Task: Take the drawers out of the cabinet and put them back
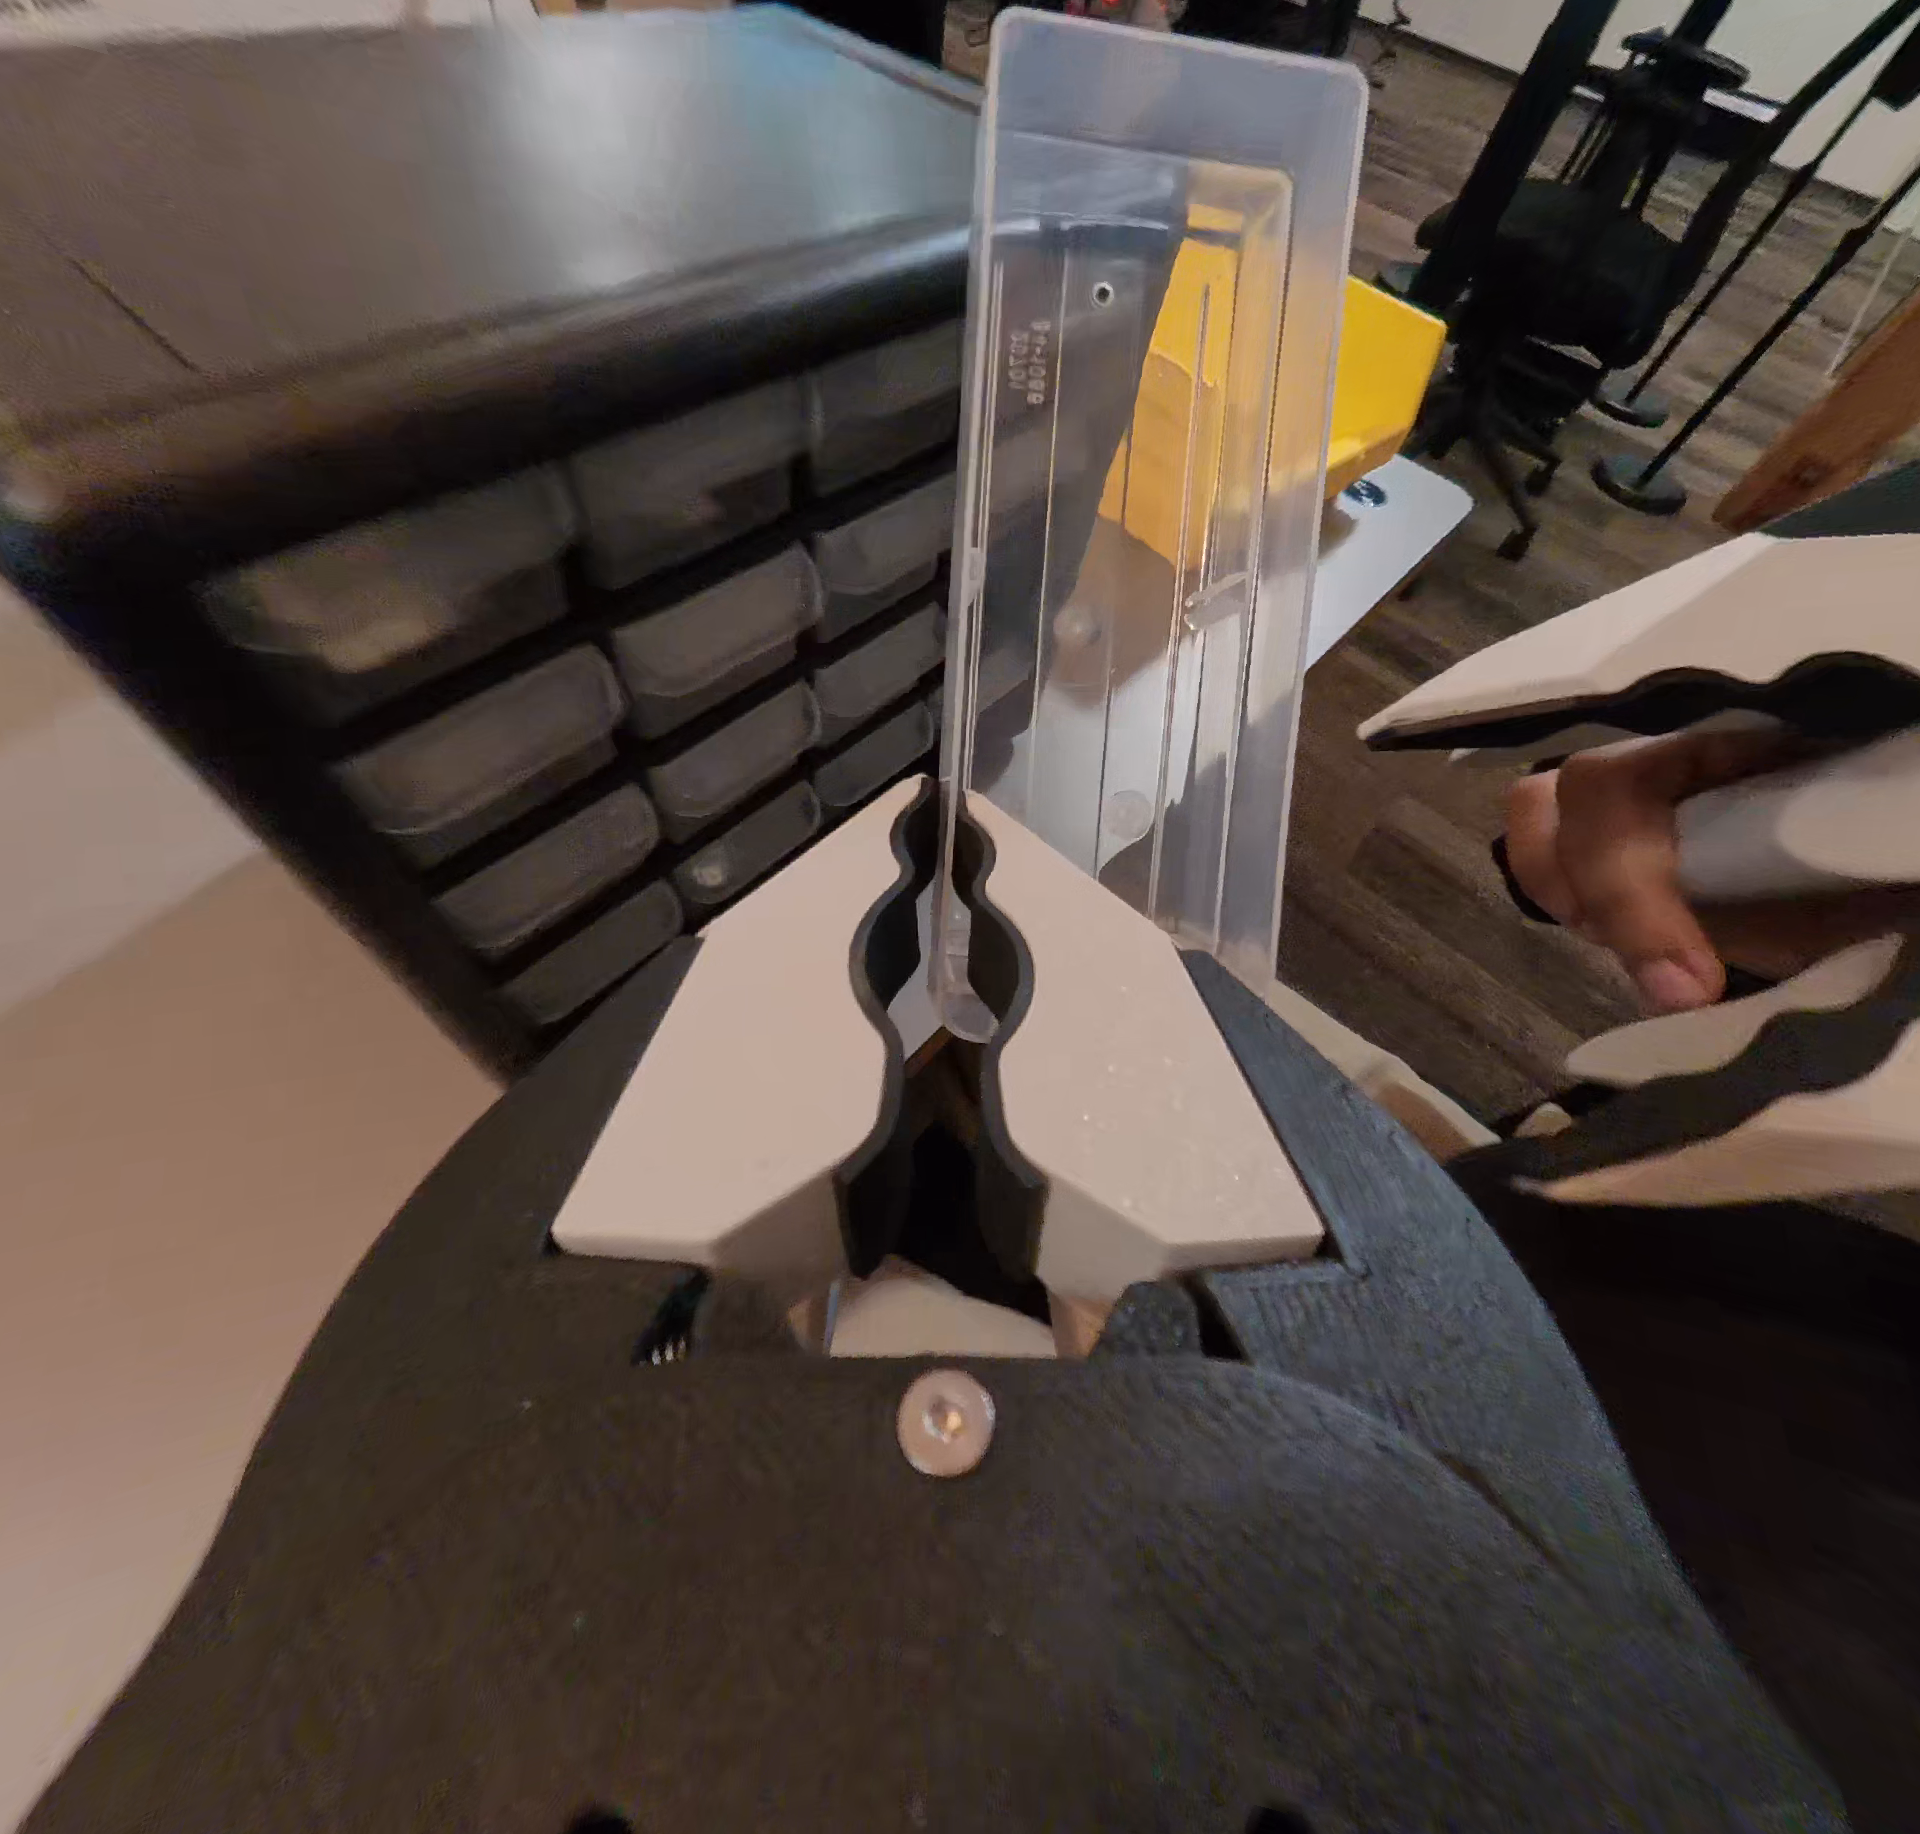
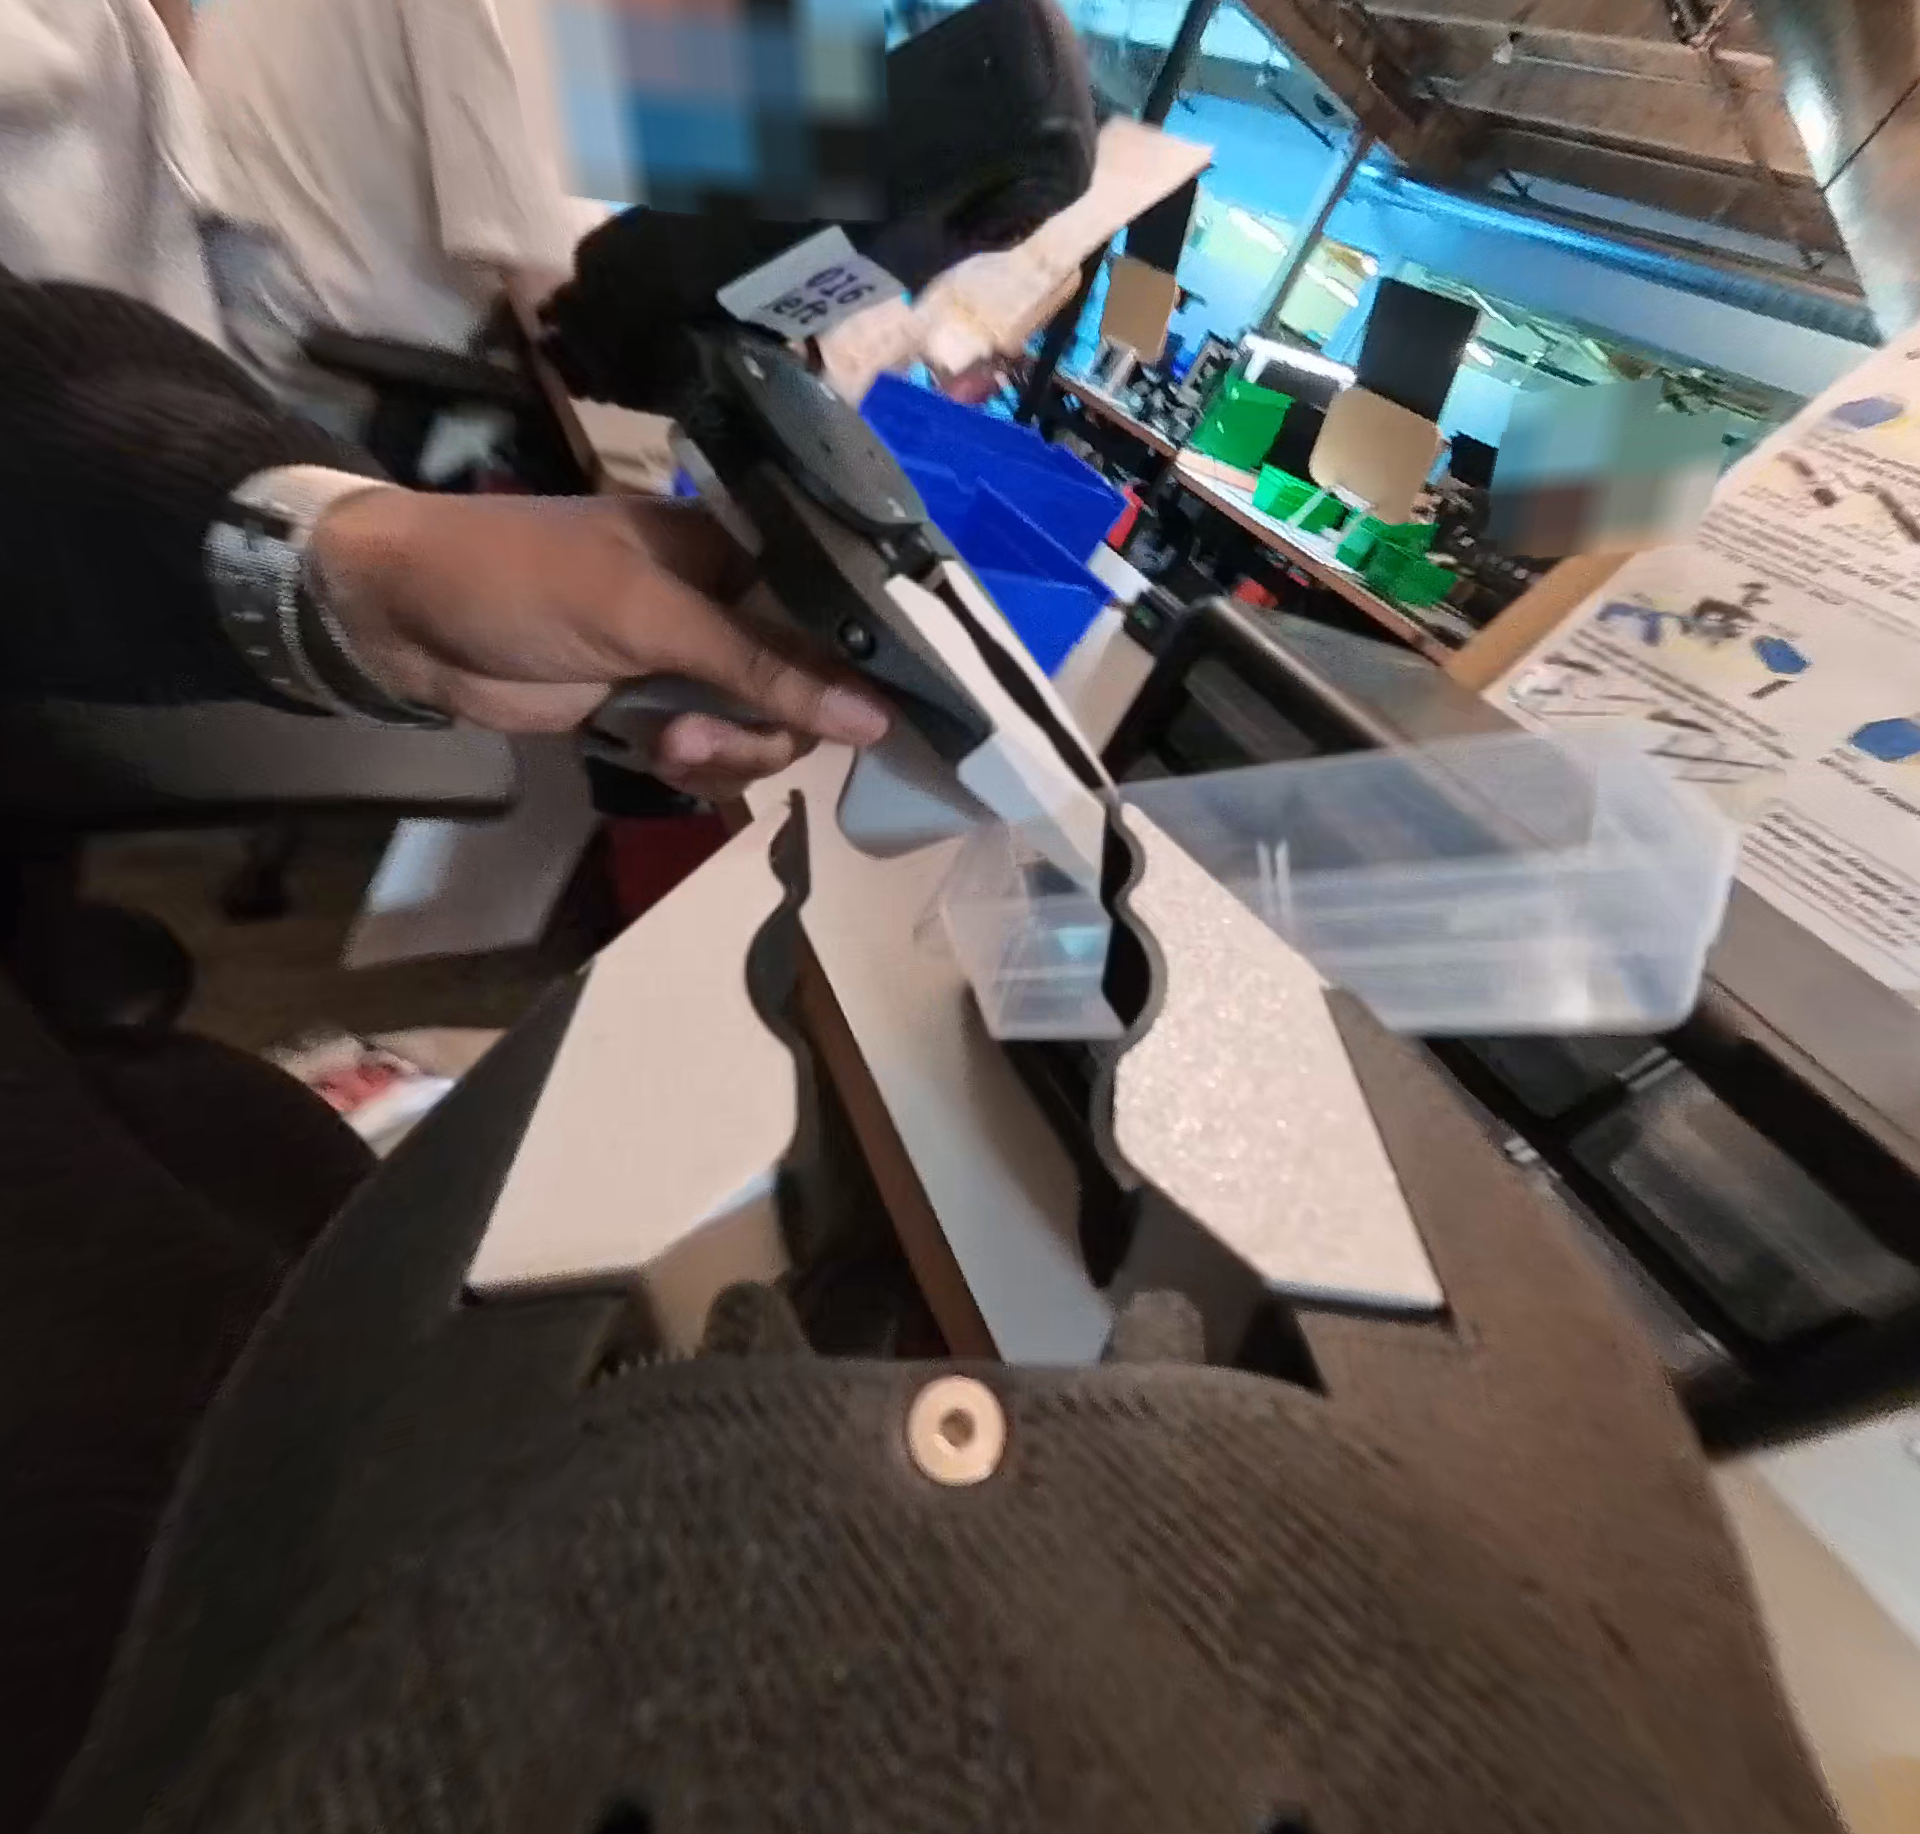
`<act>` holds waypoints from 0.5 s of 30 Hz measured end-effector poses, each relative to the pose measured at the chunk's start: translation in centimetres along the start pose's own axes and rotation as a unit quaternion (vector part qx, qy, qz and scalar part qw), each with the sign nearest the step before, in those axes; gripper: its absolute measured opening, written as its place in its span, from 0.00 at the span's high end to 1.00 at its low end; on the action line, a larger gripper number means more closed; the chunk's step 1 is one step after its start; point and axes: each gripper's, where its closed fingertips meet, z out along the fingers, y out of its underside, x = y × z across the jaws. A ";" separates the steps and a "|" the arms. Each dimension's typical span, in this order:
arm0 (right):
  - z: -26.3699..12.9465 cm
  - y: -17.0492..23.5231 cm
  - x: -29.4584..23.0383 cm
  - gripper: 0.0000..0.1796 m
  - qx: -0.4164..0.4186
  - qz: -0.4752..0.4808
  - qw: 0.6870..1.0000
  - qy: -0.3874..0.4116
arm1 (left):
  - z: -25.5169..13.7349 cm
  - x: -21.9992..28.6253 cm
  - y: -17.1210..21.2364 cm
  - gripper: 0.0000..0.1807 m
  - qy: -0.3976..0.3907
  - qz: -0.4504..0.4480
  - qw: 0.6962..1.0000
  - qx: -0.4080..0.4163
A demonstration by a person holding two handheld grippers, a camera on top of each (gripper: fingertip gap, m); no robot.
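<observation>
Cluttered workshop behind, blurry — cabinet (image 1: 582,662) drawers hard to make out. Left hand-held gripper (image 1: 948,818) is clamped on a clear drawer's (image 1: 1143,496) wall, held beside the cabinet; right hand-held gripper (image 2: 956,828) gapes wide, holding nothing.

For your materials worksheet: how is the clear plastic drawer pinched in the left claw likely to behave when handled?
The clear plastic drawer looks empty, so probably light. The left claw pinches only one thin side wall, so that wall may flex and the drawer may pivot. Its smooth, glossy surface could slip.
</observation>
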 end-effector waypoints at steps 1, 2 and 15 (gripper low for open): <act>0.1 0.8 0.1 0.70 -0.021 -0.021 0.999 0.012 | 1.0 0.6 0.6 1.00 0.000 -0.007 1.000 0.003; 0.4 1.9 0.3 0.72 -0.050 -0.043 0.998 0.025 | 1.8 1.2 1.1 1.00 0.006 -0.022 1.000 0.006; 1.7 13.6 -0.1 0.89 -0.306 -0.263 0.914 0.049 | 5.7 1.1 5.1 0.98 0.014 -0.114 0.993 -0.004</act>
